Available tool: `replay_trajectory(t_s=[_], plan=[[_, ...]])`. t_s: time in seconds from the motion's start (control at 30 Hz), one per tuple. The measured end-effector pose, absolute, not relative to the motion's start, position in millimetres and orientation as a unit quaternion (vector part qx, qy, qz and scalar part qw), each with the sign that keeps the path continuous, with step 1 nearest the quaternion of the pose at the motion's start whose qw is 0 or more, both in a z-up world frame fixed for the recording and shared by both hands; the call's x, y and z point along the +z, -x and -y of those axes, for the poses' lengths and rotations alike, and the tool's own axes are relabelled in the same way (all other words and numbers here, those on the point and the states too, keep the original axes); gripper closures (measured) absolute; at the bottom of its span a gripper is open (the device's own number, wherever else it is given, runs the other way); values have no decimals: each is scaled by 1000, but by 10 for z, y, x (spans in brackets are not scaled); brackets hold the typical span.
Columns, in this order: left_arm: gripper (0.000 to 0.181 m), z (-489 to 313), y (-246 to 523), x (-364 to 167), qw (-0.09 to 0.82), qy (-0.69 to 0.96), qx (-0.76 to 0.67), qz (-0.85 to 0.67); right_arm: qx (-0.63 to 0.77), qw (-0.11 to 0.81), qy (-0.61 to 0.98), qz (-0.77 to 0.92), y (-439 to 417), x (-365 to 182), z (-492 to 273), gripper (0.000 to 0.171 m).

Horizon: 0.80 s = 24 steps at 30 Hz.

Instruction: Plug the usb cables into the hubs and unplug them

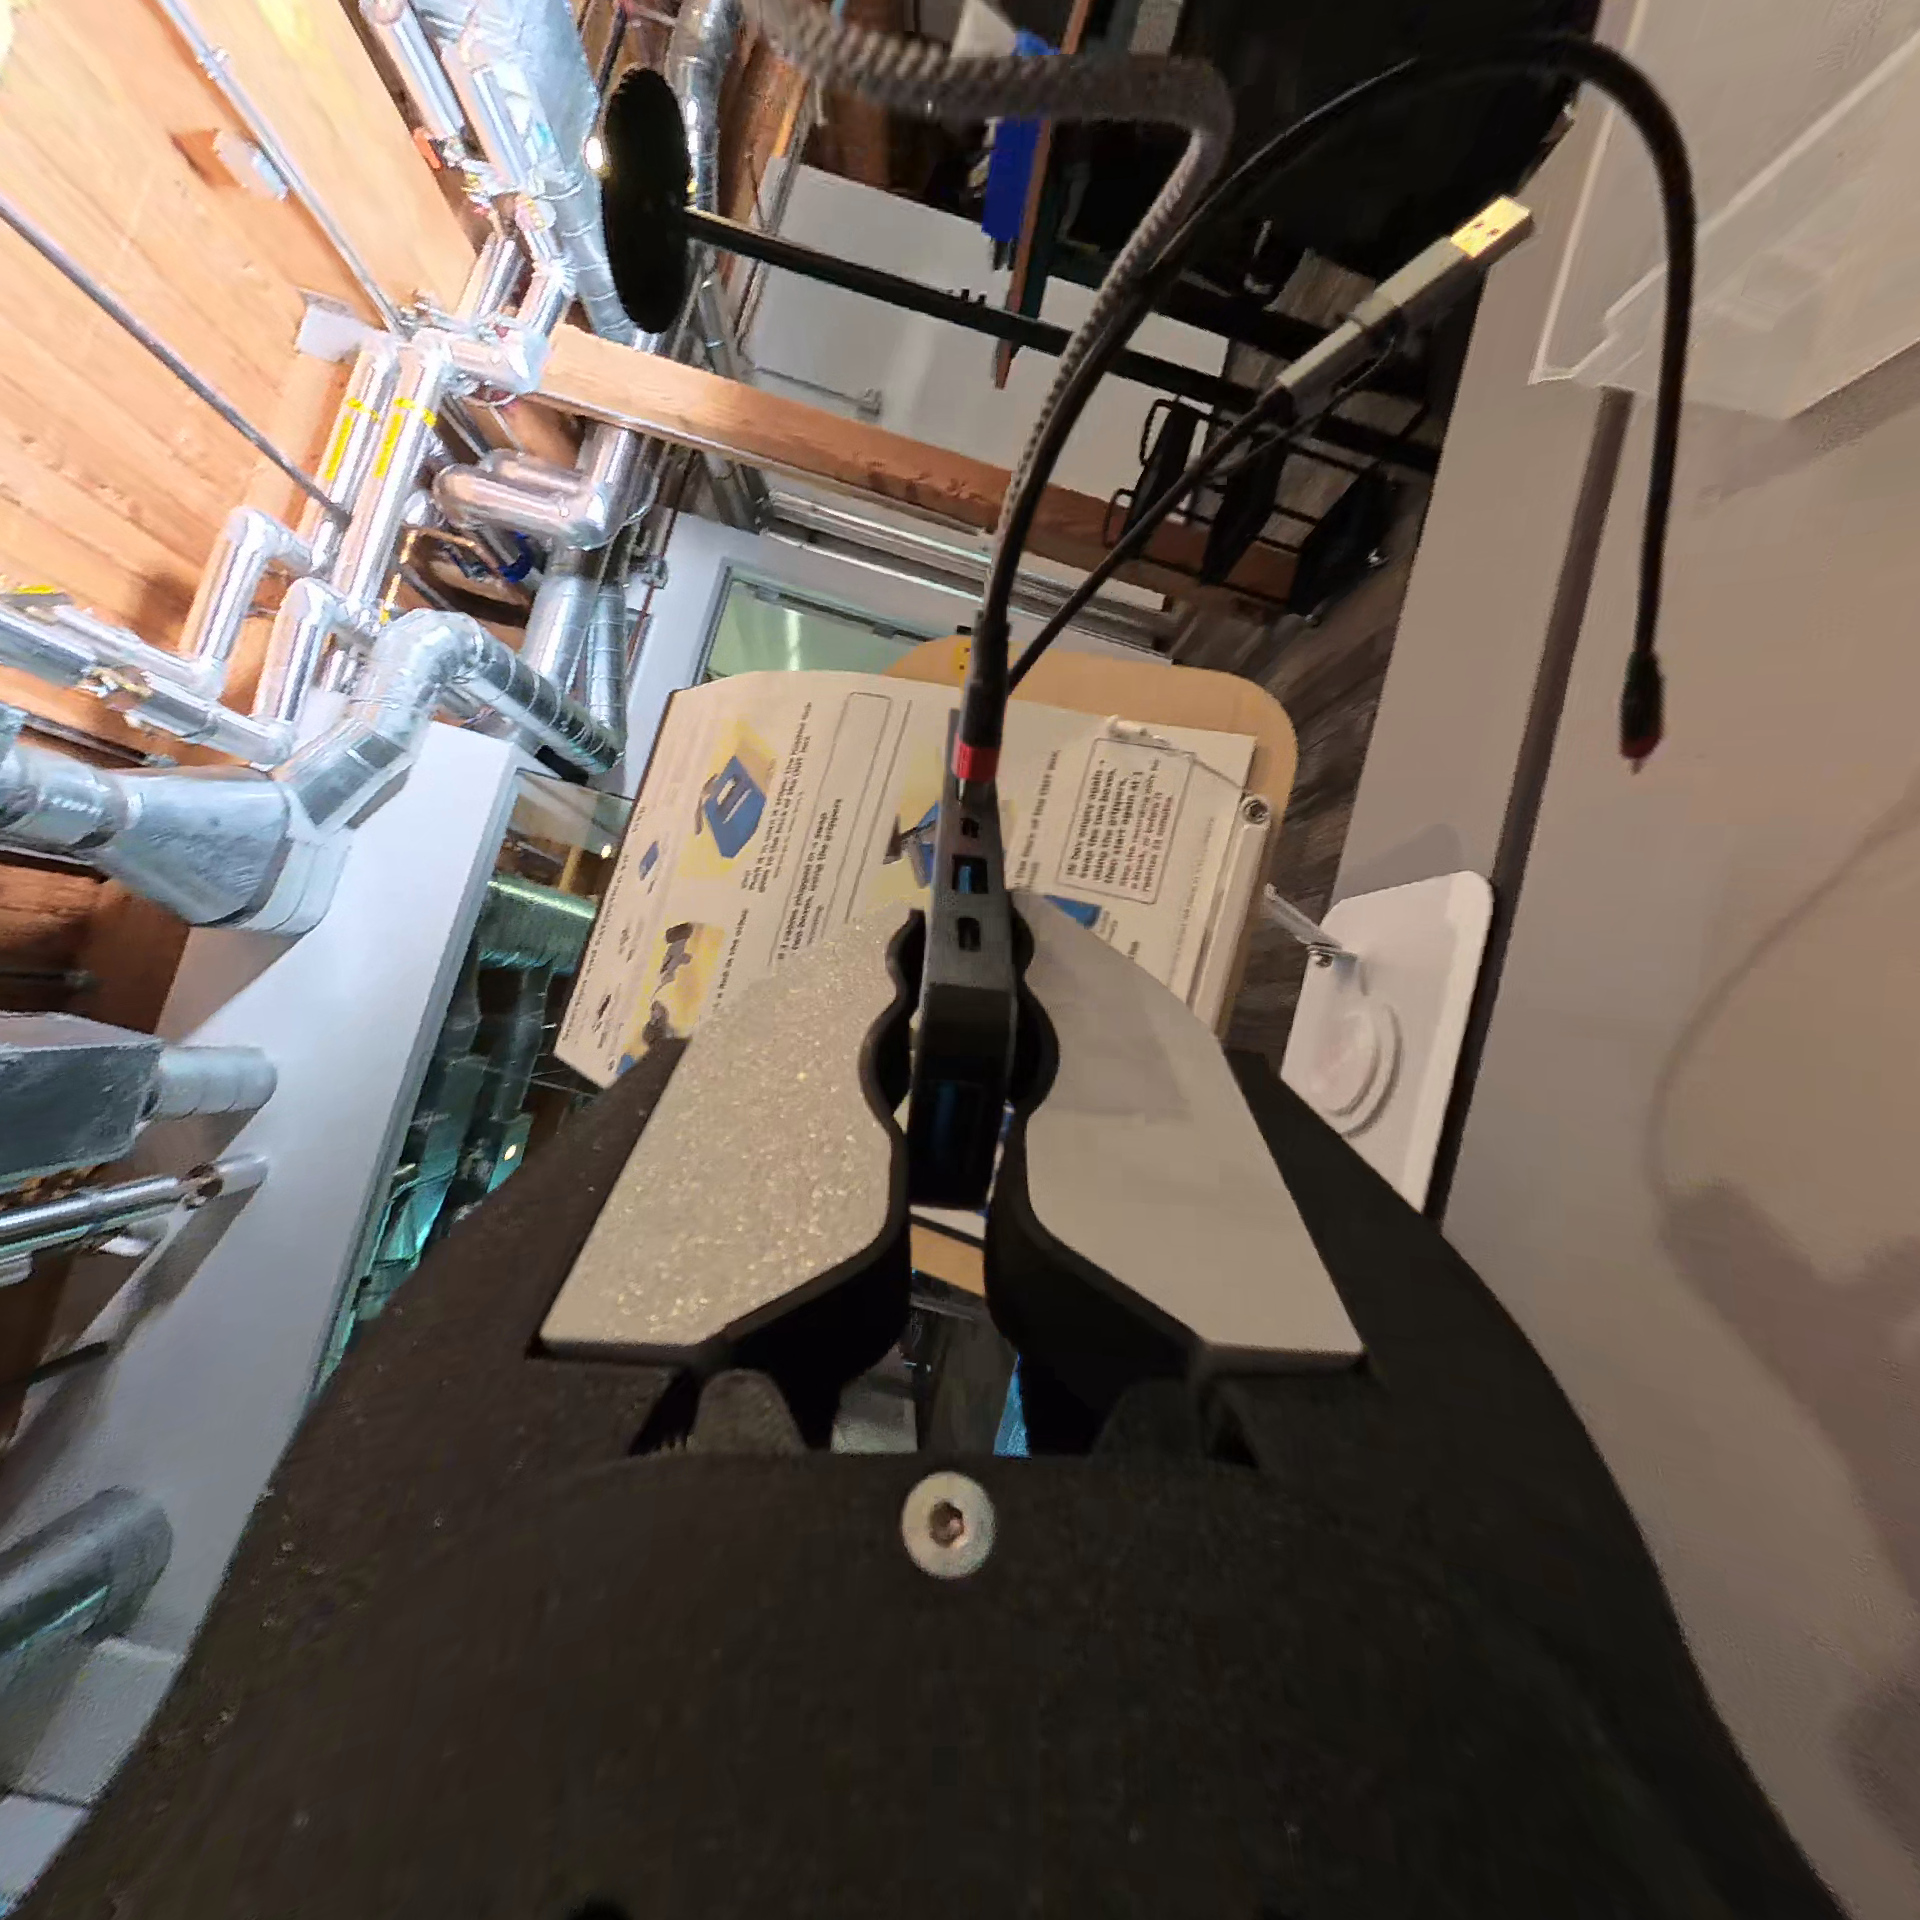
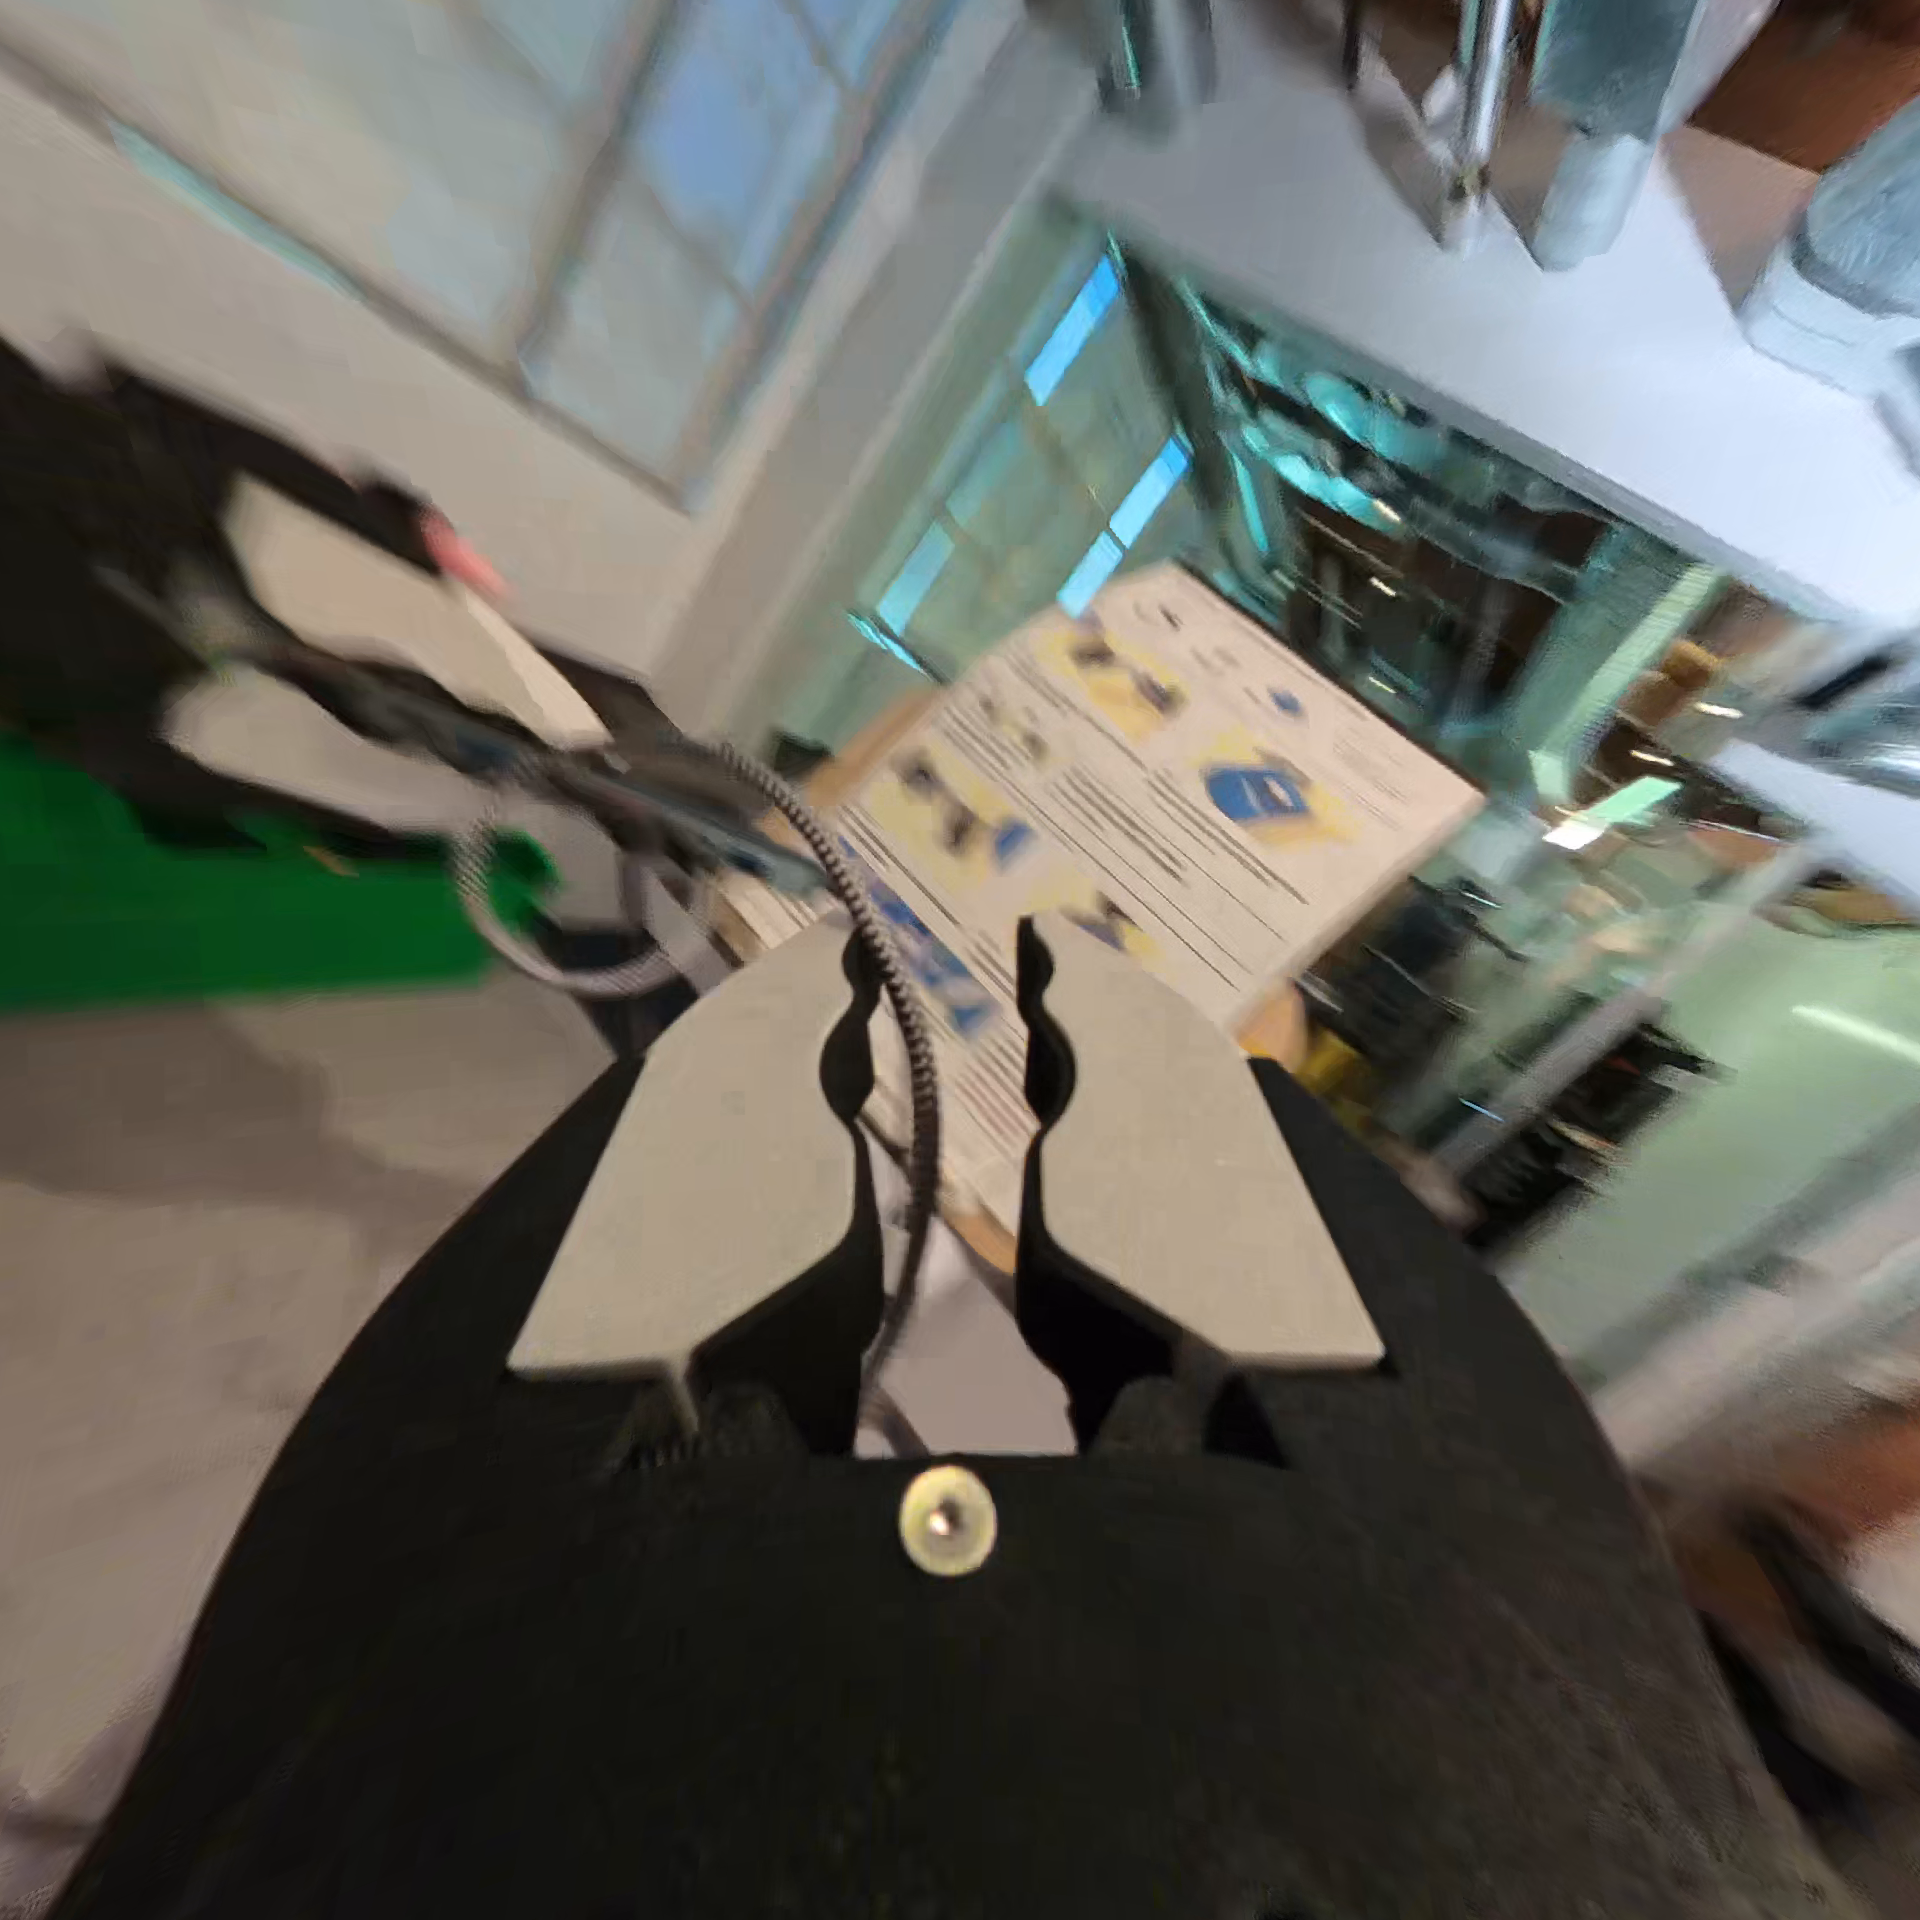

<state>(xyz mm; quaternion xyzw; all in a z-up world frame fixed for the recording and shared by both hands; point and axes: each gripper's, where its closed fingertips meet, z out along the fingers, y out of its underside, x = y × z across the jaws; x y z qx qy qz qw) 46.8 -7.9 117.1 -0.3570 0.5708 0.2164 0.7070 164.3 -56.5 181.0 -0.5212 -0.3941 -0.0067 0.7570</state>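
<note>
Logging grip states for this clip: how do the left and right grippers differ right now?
The left gripper is clamped on a black hub; the right gripper holds nothing, with a braided cable merely passing through the gap between its fingers. The left wrist view is sharp, the right wrist view motion-blurred. Both have grey pads on black bodies.

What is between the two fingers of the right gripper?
In the right wrist view, a braided cable runs through the gap of the open right gripper, close to one finger. Whether it touches is unclear; nothing else lies there.
</note>
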Motion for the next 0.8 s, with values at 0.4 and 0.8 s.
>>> replay_trajectory(t_s=[0.4,0.8], plan=[[170,-19,-142,1344,720,370,243,-534,112,447,654,600,-1222,819,1364,157],[170,57,-437,1205,716,342,223,-567,219,582,644,445,-1687,1524,1271,144]])
